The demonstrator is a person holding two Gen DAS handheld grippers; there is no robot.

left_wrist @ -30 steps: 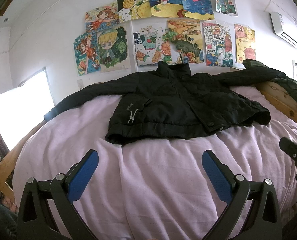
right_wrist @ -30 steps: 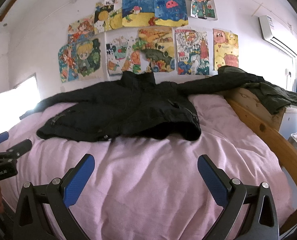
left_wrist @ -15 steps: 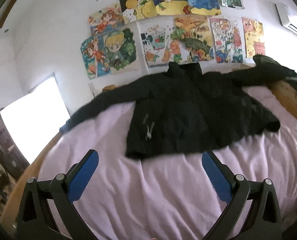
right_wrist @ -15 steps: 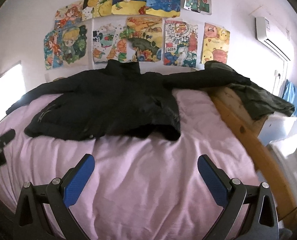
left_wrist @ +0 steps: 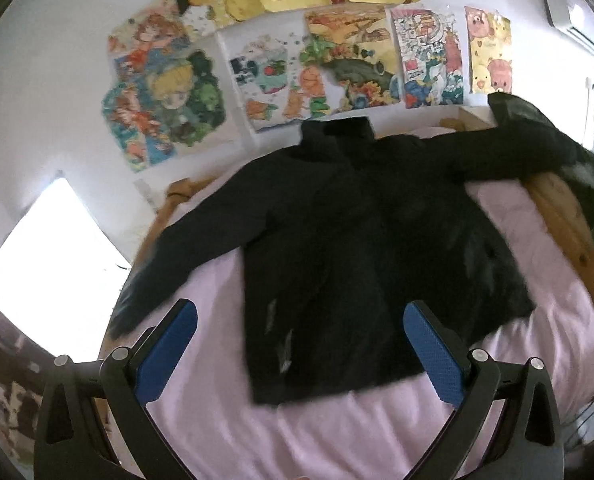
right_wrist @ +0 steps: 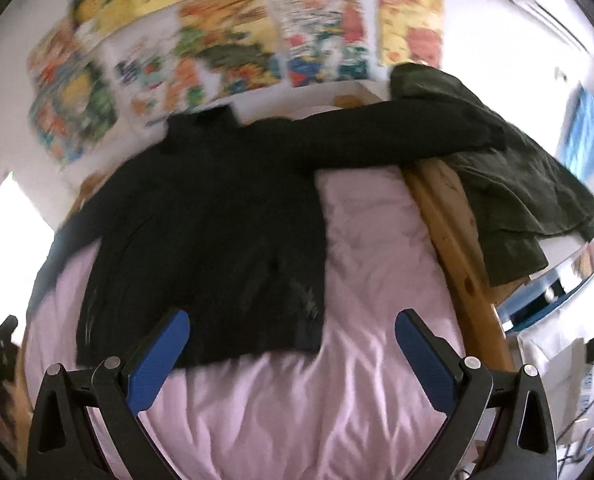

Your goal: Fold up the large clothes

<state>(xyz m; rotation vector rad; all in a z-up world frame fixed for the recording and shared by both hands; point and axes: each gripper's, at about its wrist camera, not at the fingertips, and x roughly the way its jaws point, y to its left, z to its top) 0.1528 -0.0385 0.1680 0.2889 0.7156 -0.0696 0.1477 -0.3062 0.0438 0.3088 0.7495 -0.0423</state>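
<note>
Right now the black jacket (left_wrist: 361,248) lies spread flat on the pink bedsheet (left_wrist: 337,432), collar at twelve o'clock against the poster wall (left_wrist: 297,64), hem toward six. Laid open like that, every edge can be reached for folding. One sleeve (left_wrist: 177,256) runs out to nine o'clock, and the other sleeve (right_wrist: 397,136) stretches toward two o'clock, draped over the wooden bed rail (right_wrist: 453,240) and onto a dark green garment (right_wrist: 517,184) heaped there.

The left gripper (left_wrist: 300,344) hangs above the hem with its blue pads wide apart, grasping nothing. The right gripper (right_wrist: 292,350) is likewise spread and empty, poised over the hem's right corner. Both look set to come down on the cloth, so I judge folding has not begun. The sleeve over the rail probably needs pulling in first, and it may drag the green garment along.
</note>
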